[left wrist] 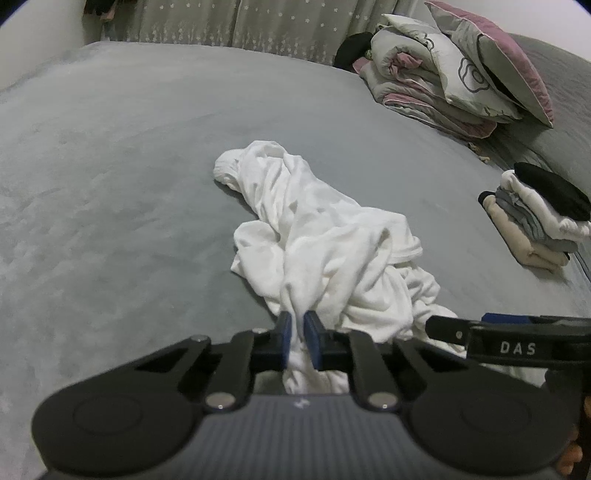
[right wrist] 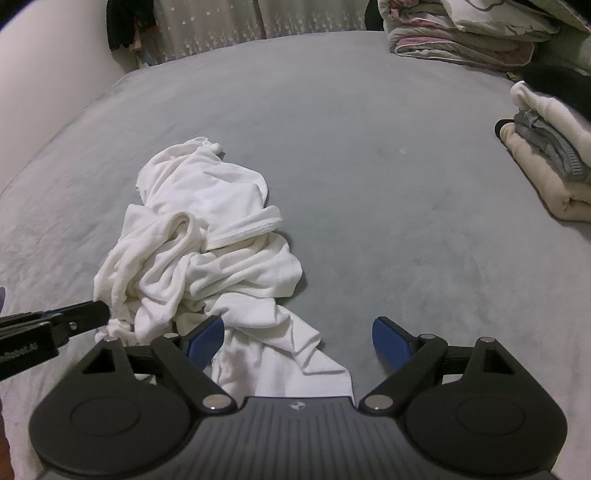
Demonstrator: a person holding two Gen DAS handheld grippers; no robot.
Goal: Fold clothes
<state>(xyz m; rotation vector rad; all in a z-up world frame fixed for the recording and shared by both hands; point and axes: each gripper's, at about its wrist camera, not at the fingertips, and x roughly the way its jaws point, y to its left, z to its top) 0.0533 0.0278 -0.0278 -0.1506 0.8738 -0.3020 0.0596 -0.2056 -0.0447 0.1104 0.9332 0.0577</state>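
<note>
White garment (left wrist: 317, 236), crumpled in a long heap on the grey bed (left wrist: 129, 166), mid-surface, one ribbed edge showing on its right side. Left gripper (left wrist: 298, 343): jaws together, clamped on a bunched fold at the near end of the garment; blue pads (left wrist: 285, 338) press the cloth from both sides. Right gripper (right wrist: 298, 343): jaws wide apart over the garment's near corner, which lies flat on the bed between them; the left blue pad (right wrist: 205, 338) sits against the cloth, the other over bare bed; nothing held. Folded stack (left wrist: 535, 218), beige, grey, white and black pieces, at the right edge of the bed, well apart from the garment. Quilt and pillow (left wrist: 458, 70), piled at the far right corner. Curtain (left wrist: 240, 26), behind the bed.
</note>
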